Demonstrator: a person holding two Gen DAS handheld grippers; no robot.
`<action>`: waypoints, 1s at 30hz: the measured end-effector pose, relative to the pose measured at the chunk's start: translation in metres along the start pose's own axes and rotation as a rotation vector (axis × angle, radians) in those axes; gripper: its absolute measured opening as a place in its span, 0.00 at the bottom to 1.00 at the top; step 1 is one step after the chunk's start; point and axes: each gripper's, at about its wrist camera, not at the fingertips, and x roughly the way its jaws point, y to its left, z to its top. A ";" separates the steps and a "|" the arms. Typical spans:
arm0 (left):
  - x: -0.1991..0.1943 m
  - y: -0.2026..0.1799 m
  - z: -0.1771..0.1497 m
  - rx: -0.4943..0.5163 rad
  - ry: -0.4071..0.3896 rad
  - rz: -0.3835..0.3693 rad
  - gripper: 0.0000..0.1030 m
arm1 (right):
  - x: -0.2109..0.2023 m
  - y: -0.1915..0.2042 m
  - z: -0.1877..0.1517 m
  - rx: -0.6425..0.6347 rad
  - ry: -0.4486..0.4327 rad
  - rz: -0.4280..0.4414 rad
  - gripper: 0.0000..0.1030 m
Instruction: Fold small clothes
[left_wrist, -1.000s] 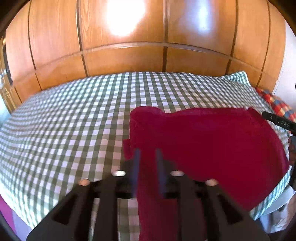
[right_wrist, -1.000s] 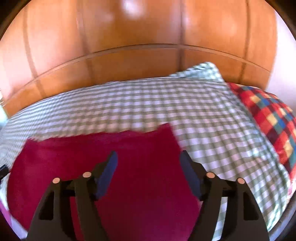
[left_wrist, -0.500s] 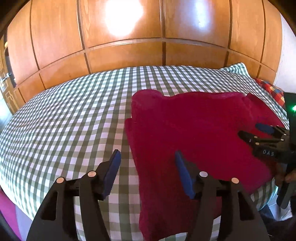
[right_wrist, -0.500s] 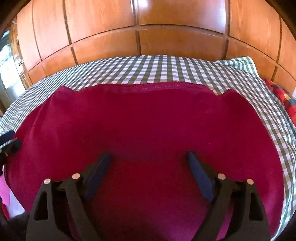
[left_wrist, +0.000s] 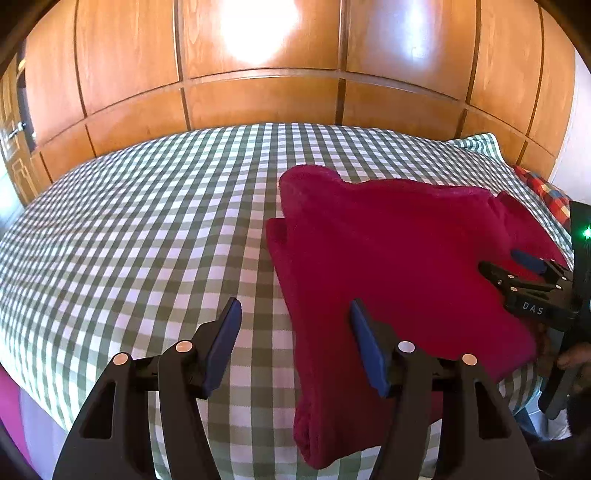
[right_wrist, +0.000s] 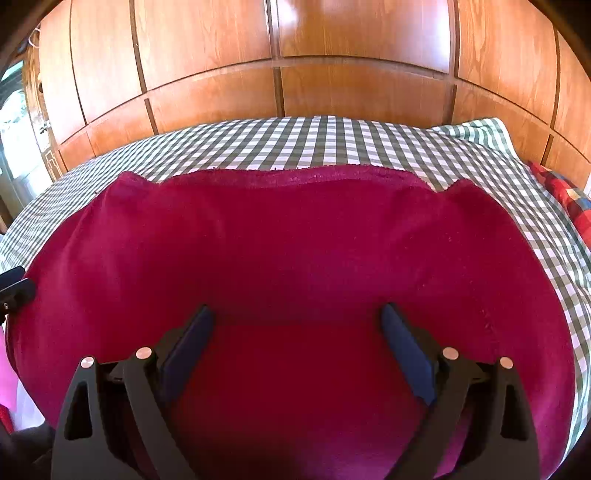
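Red garment on the bed; left gripper released, right gripper opening, both empty; a careless grab could bunch the fold.

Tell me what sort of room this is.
Most likely a bedroom: a bed under a green-and-white checked cover, a matching checked pillow at its far corner, and a wall of glossy wooden wardrobe panels behind.

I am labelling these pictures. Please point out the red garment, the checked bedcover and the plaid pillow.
red garment (right_wrist: 295, 251): right wrist view, middle.
checked bedcover (left_wrist: 129, 240): left wrist view, bare part.
plaid pillow (left_wrist: 546, 194): left wrist view, visible corner.
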 end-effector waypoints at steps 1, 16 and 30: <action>-0.001 0.000 -0.001 -0.003 0.001 0.001 0.58 | 0.000 0.000 0.000 -0.001 -0.001 0.001 0.89; -0.002 -0.005 -0.002 0.027 0.004 -0.030 0.11 | -0.001 -0.002 -0.002 -0.009 -0.018 0.004 0.89; 0.018 0.018 -0.011 -0.089 0.058 -0.099 0.11 | -0.002 -0.003 -0.003 -0.020 -0.028 0.000 0.89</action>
